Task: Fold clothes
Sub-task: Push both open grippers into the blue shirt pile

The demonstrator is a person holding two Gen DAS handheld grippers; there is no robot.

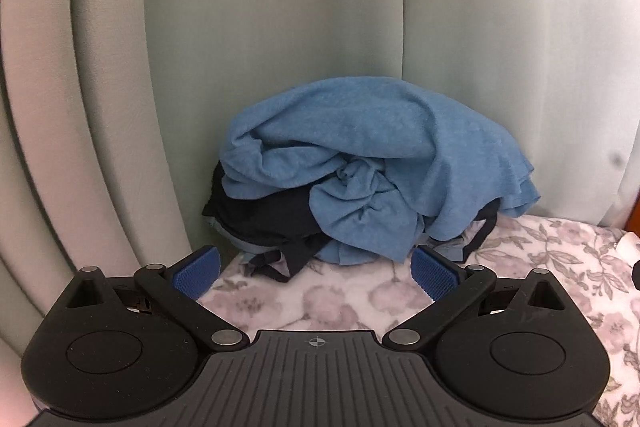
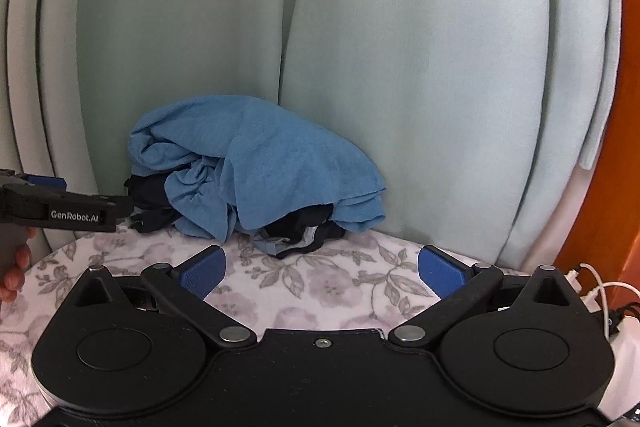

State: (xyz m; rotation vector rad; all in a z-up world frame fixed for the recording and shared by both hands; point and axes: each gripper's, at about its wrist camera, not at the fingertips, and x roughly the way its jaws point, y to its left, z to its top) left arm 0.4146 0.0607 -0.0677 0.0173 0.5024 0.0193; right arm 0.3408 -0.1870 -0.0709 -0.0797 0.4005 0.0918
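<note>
Pale green curtains (image 1: 280, 27) are hanging in long folds behind a surface covered by a flowered cloth (image 1: 340, 303) in grey and white. At far left of the right wrist view, a hand (image 2: 16, 267) is gripping the handle of the left gripper (image 1: 316, 267), which is reaching in from the side toward the laundry; its jaws are standing wide apart with nothing between them. A blue shirt (image 1: 380, 163) is lying crumpled in a heap against the curtains, covering a dark garment (image 1: 268, 215) whose straps are trailing onto the cloth. The right gripper (image 2: 322, 269) is hovering short of the heap, jaws likewise spread and empty. At far right, white cables (image 2: 596, 291) are lying beside an orange wooden edge (image 2: 616, 107)
</note>
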